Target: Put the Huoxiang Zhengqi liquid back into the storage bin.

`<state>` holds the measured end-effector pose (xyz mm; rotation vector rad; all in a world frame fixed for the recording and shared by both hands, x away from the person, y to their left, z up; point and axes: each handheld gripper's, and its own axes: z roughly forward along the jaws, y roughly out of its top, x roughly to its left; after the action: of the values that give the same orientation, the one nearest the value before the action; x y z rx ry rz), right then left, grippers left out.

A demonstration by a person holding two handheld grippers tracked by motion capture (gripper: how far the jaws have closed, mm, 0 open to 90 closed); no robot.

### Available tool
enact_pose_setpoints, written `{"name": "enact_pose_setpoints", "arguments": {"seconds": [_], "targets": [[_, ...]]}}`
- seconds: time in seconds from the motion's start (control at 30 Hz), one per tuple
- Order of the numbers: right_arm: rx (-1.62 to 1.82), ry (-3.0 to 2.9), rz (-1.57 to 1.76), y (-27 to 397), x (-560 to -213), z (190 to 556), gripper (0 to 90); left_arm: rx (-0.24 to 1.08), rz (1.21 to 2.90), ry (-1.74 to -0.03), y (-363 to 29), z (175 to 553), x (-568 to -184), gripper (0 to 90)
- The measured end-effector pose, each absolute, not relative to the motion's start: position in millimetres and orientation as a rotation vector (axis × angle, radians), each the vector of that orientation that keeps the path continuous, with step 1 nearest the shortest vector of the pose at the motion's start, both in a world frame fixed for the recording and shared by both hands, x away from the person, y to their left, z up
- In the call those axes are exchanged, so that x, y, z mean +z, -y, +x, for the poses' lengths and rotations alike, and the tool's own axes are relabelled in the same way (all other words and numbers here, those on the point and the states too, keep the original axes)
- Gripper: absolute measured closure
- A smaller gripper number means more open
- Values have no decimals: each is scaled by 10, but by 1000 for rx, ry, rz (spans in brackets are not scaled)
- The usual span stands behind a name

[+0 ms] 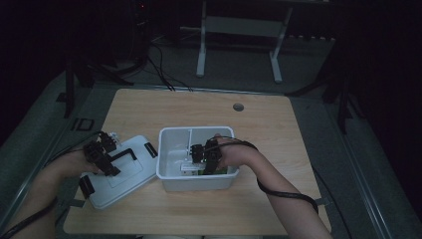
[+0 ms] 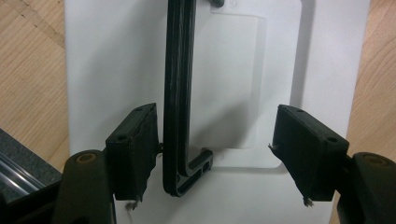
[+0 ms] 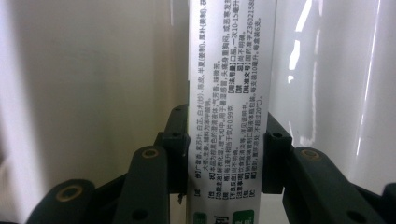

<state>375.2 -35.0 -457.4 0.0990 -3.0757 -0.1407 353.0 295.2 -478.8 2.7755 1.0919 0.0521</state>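
Forearms at bottom of high view; right claw (image 1: 203,158) inside white bin (image 1: 169,172), left claw (image 1: 102,158) over lid (image 1: 130,177) beside bin on desk (image 1: 268,129).
Left gripper view: claw released, straddling black lid handle (image 2: 177,93).
Right gripper view: claw clenched on white printed medicine box (image 3: 229,93), green at base. Risk: box snagging on bin wall, twisting loose.

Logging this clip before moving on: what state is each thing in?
White bin: open, lid off, upright on the table.
Lid: lying flat on the table left of the bin, handle folded down.
Printed box: clamped, down inside the bin.
Left gripper: open, jaws astride the handle.
Right gripper: shut on the box.
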Motion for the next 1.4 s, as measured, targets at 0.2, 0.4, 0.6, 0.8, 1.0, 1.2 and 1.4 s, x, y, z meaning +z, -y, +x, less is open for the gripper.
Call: {"name": "enact_pose_setpoints", "arguments": {"seconds": [0.2,0.4,0.6,0.8,1.0,1.2,1.4], "targets": [[-146,3076,86,363,-4582,3773,630,54,2782,-1089,-2947,3537,-4787,315],[-149,3057,70,387,-4577,3788,606,49,2790,-1078,-2927,3546,-4795,315],[-178,3069,65,449,-4441,3819,568,55,2793,-1072,-2917,3544,-4786,321],[-237,3080,56,552,-4268,3828,553,52,2797,-1053,-2905,3531,-4795,355],[-348,3087,19,689,-4079,3838,498,55,2799,-1034,-2903,3526,-4796,397],[-437,3145,-67,865,-3967,3894,402,58,2785,-1029,-2914,3531,-4778,422],[-596,3134,-152,1160,-3900,3944,279,76,2794,-1026,-2900,3543,-4775,424]]}}
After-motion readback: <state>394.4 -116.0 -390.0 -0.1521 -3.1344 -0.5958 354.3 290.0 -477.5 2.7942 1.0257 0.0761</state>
